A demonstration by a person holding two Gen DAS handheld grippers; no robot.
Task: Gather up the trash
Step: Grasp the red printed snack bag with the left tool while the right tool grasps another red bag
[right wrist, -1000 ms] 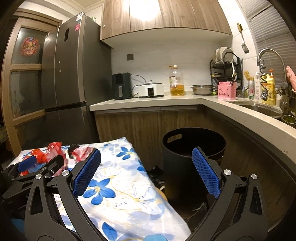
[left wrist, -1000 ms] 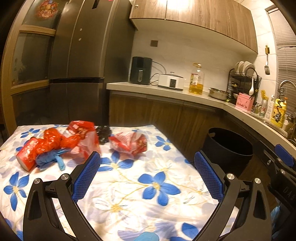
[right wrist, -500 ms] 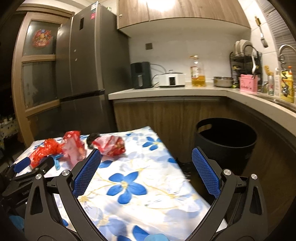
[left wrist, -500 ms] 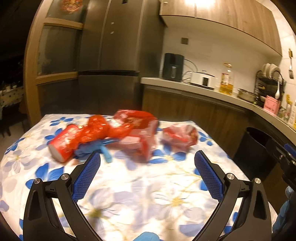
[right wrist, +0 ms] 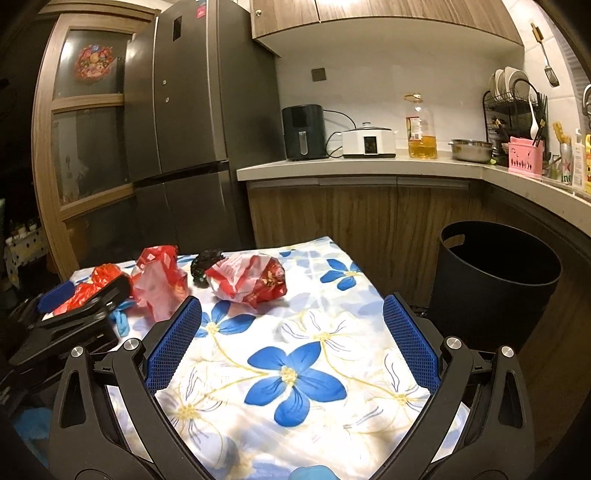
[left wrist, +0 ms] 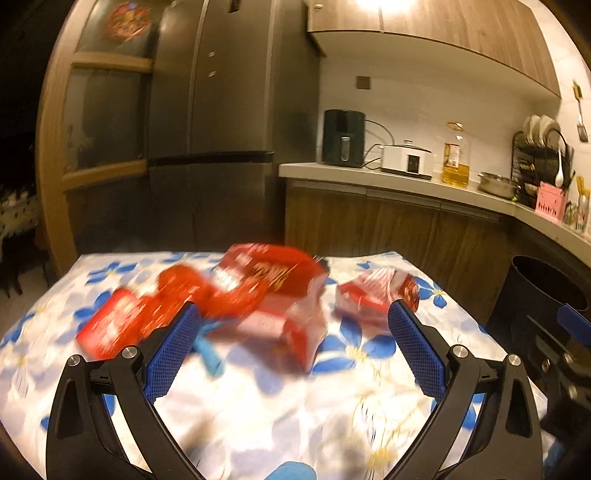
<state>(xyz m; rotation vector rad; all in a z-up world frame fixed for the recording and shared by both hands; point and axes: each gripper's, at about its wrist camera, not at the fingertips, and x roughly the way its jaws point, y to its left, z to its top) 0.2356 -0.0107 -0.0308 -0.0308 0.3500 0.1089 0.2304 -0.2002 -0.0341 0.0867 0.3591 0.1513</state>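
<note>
Red wrappers (right wrist: 247, 278) mid-left on table (right wrist: 314, 369), none collected | bin (right wrist: 495, 280) right, seemingly empty | left gripper (left wrist: 291, 347), right gripper (right wrist: 291, 343) spread, holding nothing

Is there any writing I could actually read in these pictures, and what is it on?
Nothing reads clearly.
Red wrappers: white print, too blurred or crumpled.
Oil bottle label: too small.
Green can by the sink: partial letters at the frame edge, not legible.
Fridge sticker: too small.
</note>
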